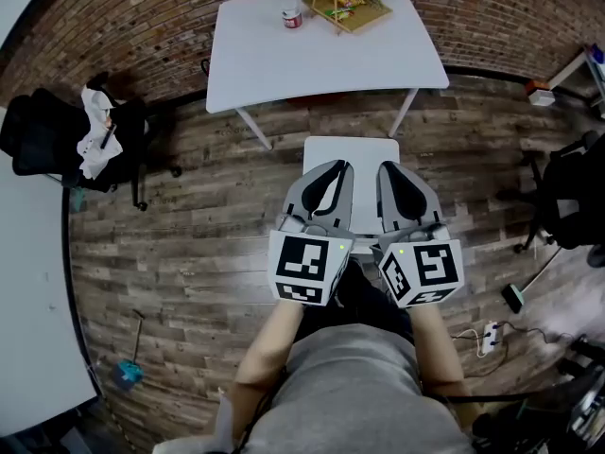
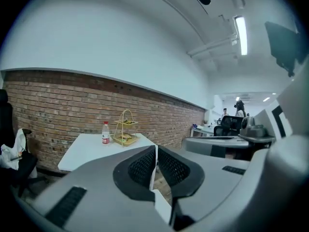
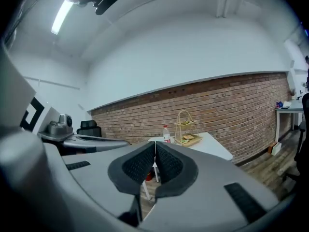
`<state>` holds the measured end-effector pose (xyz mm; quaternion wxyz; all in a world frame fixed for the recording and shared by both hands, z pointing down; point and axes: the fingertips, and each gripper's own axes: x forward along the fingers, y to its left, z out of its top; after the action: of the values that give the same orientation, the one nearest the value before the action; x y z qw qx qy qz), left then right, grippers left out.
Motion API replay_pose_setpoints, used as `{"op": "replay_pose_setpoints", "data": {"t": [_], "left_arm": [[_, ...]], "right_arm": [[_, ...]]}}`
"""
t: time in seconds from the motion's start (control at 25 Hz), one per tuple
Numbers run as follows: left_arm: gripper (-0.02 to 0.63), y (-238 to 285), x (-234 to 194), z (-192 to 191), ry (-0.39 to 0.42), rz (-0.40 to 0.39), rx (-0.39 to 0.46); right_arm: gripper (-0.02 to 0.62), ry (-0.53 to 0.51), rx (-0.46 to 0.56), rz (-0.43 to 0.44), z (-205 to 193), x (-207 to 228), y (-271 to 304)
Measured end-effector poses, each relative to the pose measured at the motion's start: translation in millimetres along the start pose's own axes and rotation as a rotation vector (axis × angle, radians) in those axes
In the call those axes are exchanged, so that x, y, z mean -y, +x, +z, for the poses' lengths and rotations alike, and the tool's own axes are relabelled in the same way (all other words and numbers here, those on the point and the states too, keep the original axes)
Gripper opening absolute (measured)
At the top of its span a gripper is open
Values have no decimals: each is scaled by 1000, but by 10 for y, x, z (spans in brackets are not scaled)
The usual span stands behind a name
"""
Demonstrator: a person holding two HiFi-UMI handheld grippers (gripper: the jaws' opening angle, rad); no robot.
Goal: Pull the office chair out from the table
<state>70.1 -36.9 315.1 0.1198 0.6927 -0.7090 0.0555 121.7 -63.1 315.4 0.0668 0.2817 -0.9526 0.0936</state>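
A white table (image 1: 284,64) stands against the brick wall, with a bottle (image 1: 292,15) and a yellow tiered rack (image 1: 346,3) on it. A white square seat (image 1: 354,149) sits just in front of the table's near edge. I hold both grippers side by side above that seat. My left gripper (image 1: 331,170) is shut, its pads together with nothing between them (image 2: 155,153). My right gripper (image 1: 397,170) is also shut and holds nothing (image 3: 155,151). Both point level at the table (image 2: 87,146) (image 3: 212,144).
A black office chair (image 1: 57,130) draped with a white cloth (image 1: 95,126) stands at the left, and another black chair (image 1: 572,197) at the right. A second white table (image 1: 28,301) runs along the left edge. A power strip (image 1: 490,337) lies on the wooden floor.
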Motion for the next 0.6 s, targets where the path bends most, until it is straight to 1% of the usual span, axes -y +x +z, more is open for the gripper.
{"op": "replay_pose_setpoints", "data": {"t": [0.08,0.16,0.32,0.6], "left_arm": [[23,-12,-27,-17,-14,18,4],[20,-32,-38,-37,-20,28,4],[20,-49,-37,-52,-20,28,3],[20,-76,-54,-20,-7,36,6]], "right_arm": [[15,-11,0,-19,18,-16,7],[15,-1,0,-26,21,-29,0],[14,33,-6,-27,-2,-15,-14],[14,16,-17,-30,-8,-57,-1]]}}
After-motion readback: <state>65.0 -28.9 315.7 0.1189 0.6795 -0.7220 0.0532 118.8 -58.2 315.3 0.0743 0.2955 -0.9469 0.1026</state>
